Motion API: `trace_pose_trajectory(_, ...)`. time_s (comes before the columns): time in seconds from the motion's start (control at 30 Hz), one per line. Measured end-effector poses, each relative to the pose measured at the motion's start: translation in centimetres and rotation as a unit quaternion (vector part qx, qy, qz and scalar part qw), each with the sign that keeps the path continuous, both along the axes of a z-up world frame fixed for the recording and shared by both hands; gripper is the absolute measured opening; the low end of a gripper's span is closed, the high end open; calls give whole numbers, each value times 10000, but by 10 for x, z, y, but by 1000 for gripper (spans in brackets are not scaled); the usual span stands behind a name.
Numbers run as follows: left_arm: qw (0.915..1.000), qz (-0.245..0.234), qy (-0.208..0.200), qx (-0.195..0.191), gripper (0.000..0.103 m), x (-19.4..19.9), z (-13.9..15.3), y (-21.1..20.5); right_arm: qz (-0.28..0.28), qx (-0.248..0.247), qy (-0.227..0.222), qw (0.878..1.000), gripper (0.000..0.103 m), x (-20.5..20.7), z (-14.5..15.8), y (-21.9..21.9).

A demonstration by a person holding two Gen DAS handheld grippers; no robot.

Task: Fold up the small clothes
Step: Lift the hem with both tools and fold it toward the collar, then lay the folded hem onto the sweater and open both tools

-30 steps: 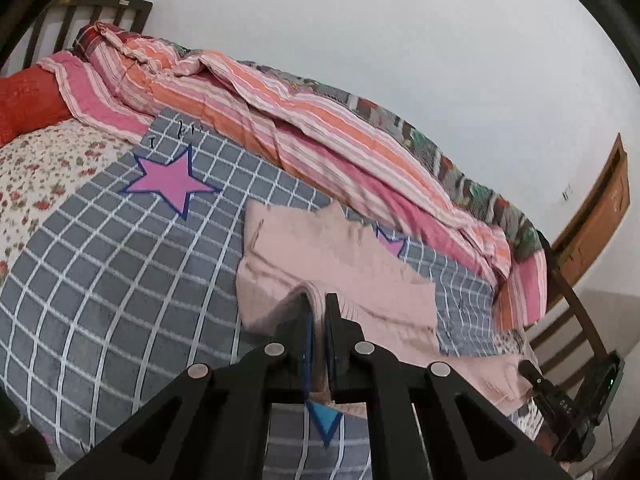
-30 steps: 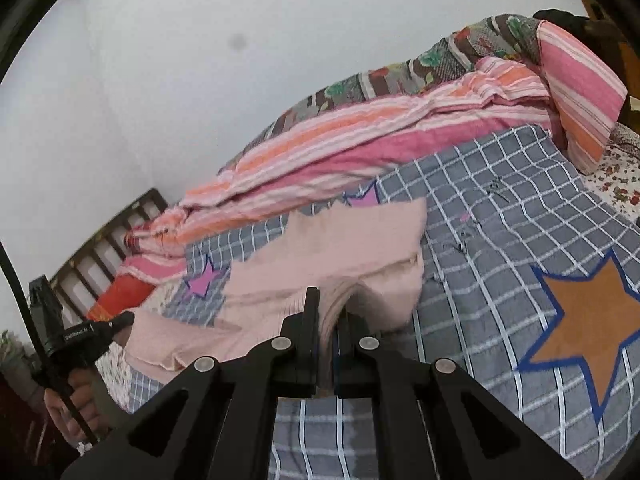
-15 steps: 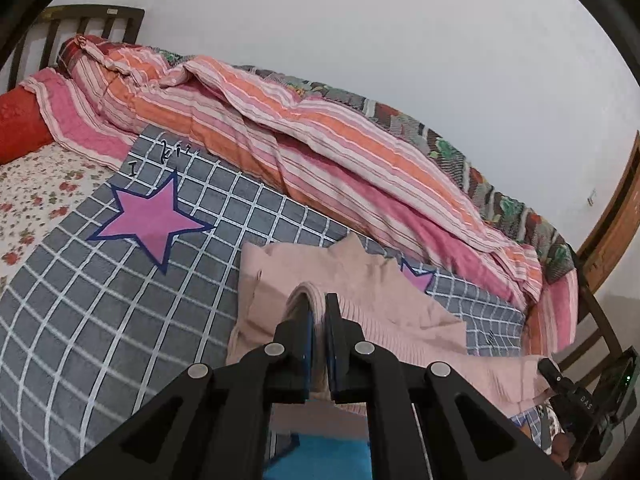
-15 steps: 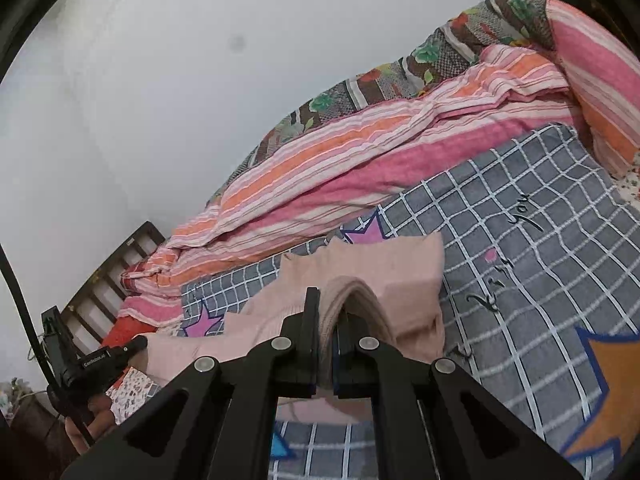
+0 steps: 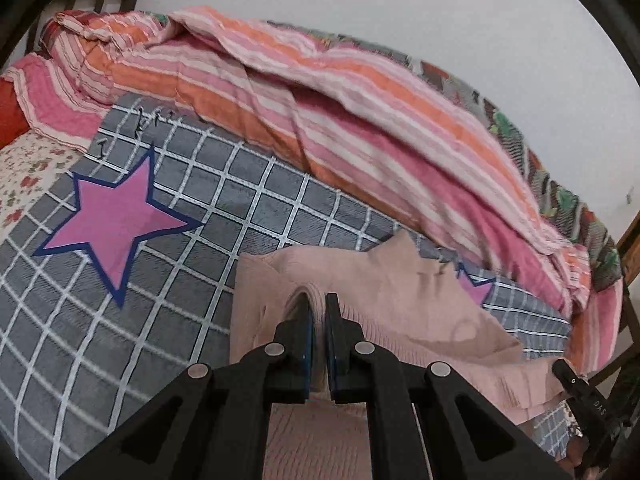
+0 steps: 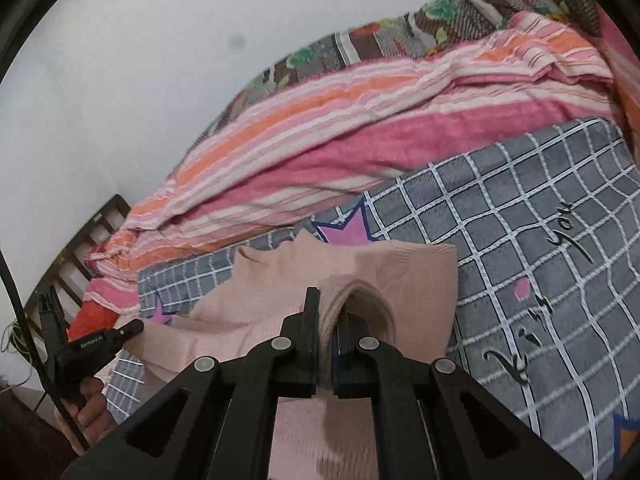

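Bed under a grey checked blanket with stars, striped pink-orange quilt bunched along its far side against a plain white wall, dark slatted wooden headboard at one end.

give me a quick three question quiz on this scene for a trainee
1. True or false: the left hand-held gripper is shut on the pink garment.
2. What does the garment lie on: A) a wooden floor, B) a grey checked blanket, C) a white table?
3. Fill in: the big star printed on the blanket in the left wrist view is ____.

Key: 1 true; 2 B; 3 pink.
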State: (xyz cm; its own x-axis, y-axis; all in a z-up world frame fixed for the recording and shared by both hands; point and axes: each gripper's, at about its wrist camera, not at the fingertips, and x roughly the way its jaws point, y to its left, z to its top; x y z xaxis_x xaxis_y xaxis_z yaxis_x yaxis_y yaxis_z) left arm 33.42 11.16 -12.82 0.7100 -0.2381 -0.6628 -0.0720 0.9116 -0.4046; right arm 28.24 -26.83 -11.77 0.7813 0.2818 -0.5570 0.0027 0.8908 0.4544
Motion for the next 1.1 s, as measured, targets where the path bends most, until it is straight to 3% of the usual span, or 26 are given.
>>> trace_pose_trajectory(0.27,9994,-47,325,-127,7,46,-25,-8,50,-253,501,9984,6,56,-26,2)
trace_pose_trajectory(0.37,9986,-141,487,-148,9,60,-27,-13,73,-389,535,9978,11,73,-29,4)
trace_pose_trajectory(0.43,9989,-186,415,-106,28,62,-24,-14,132,-389,620,9972,28,80,-31,4)
trace_pose_trajectory(0.47,9993,-178,327,-88,34,60,-20,-14,175,-330,623,9974,30,81,-30,4)
trace_pose_trajectory(0.5,9996,-179,191,-114,47,54,-16,-11,200,-266,624,9975,33,80,-29,4)
trace_pose_trajectory(0.53,9997,-179,106,-151,61,51,-13,-9,215,-231,608,9977,34,76,-27,3)
trace_pose_trajectory(0.57,9997,-167,35,-165,63,46,-9,-6,229,-224,591,9977,34,71,-25,3)
trace_pose_trajectory(0.77,9994,-218,56,281,63,-7,-3,7,436,-521,537,9962,37,13,-11,8)
trace_pose_trajectory(0.83,9991,-253,117,317,63,-31,-9,13,500,-822,476,9942,49,-13,-9,12)
trace_pose_trajectory(0.93,9987,-365,301,195,63,-63,-24,17,547,-1109,516,9910,52,-52,-15,12)
trace_pose_trajectory(1.1,9973,-379,619,-124,63,-104,-49,20,643,-1074,874,9883,52,-86,-41,8)
